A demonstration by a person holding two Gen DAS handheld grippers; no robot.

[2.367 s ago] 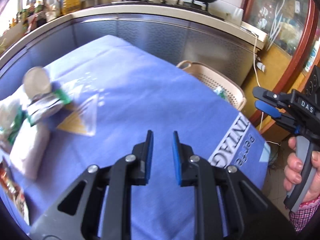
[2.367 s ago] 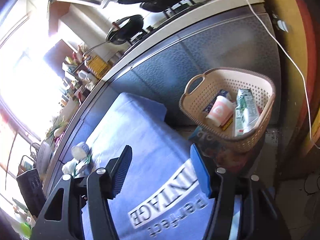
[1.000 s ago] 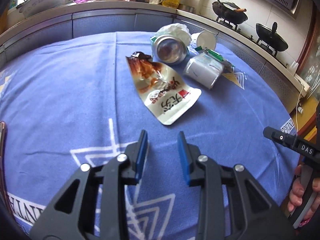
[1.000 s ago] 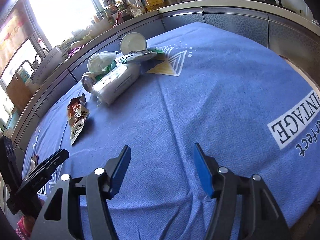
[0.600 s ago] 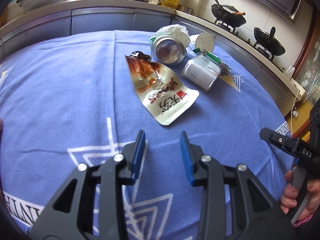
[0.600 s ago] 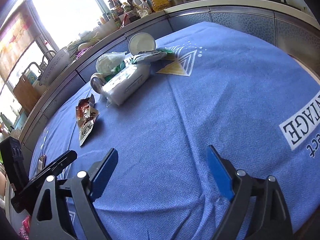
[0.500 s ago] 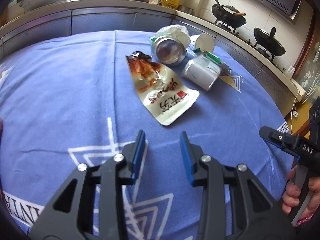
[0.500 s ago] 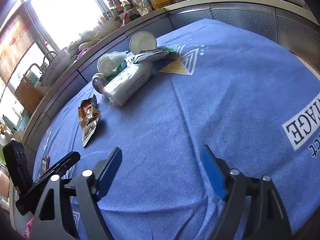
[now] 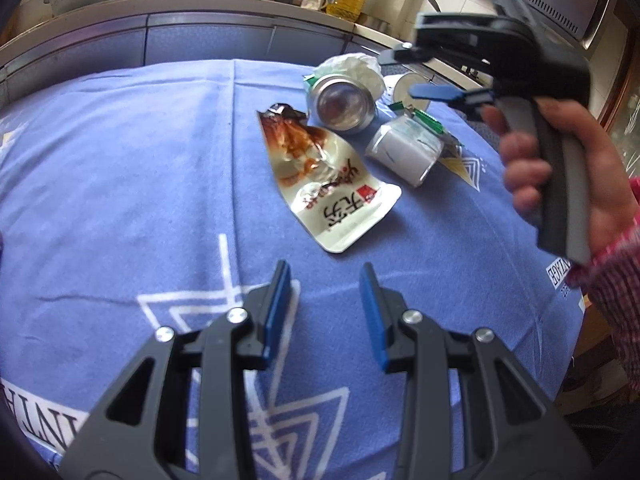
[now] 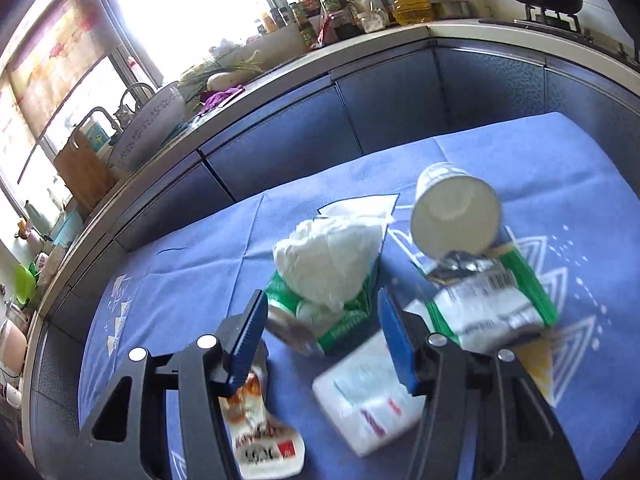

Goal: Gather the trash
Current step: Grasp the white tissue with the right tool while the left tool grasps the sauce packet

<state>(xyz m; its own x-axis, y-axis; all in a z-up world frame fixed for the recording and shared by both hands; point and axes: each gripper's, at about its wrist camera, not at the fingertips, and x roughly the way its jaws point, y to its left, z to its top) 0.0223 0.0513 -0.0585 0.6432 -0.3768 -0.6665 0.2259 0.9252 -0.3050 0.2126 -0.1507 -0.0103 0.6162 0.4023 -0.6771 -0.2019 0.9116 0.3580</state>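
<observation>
Trash lies in a cluster on the blue tablecloth (image 9: 120, 168): a flat snack pouch (image 9: 328, 188) (image 10: 260, 440), a green can (image 9: 342, 100) (image 10: 320, 324) on its side, a crumpled white bag (image 10: 328, 260), a white tissue pack (image 9: 404, 152) (image 10: 368, 404), a white paper cup (image 10: 456, 216) and a green-edged wrapper (image 10: 492, 304). My left gripper (image 9: 326, 308) is open and empty, just short of the pouch. My right gripper (image 10: 320, 344) is open and empty, hovering over the can and bag; it also shows in the left wrist view (image 9: 440, 76).
A kitchen counter (image 10: 280, 76) with bottles, a bowl and a wok runs behind the table. The tablecloth's near and right edges drop off to the floor (image 9: 600, 380).
My right gripper has swung in from the table's right side to above the trash cluster. My left gripper has stayed in place with its jaws slightly wider.
</observation>
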